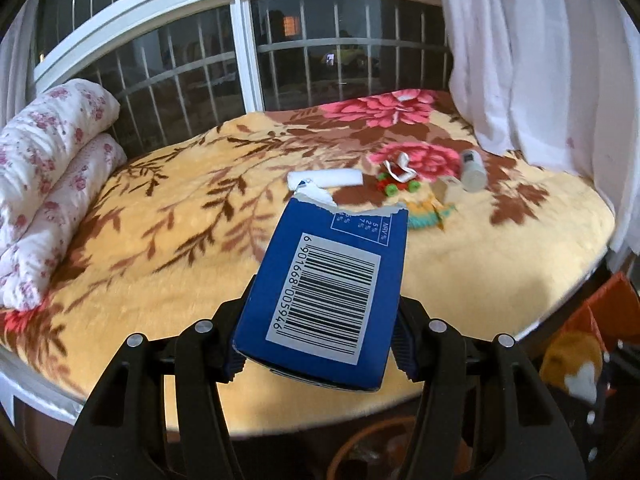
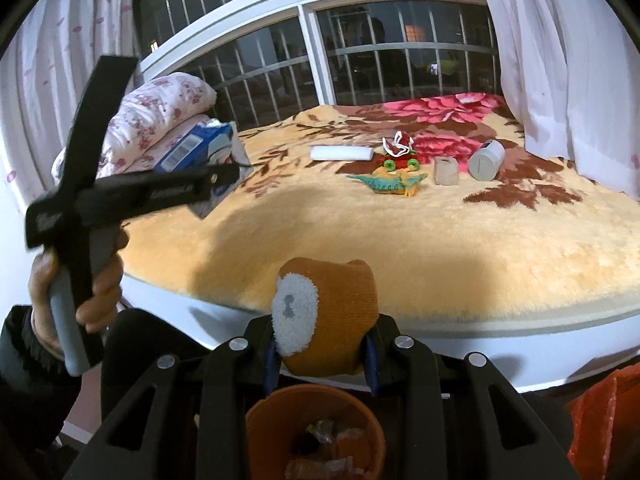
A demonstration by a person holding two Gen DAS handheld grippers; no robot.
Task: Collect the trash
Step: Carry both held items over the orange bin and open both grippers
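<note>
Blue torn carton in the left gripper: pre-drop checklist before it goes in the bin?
1. Left gripper shut on the blue torn cardboard carton: ok.
2. Right gripper shut on the orange knitted sock: ok.
3. Round orange trash bin in view below the right gripper, open on top: ok.
4. Carton over the bin: not ok, it is above the yellow floral blanket.
5. Room left in the bin: cannot tell.
</note>
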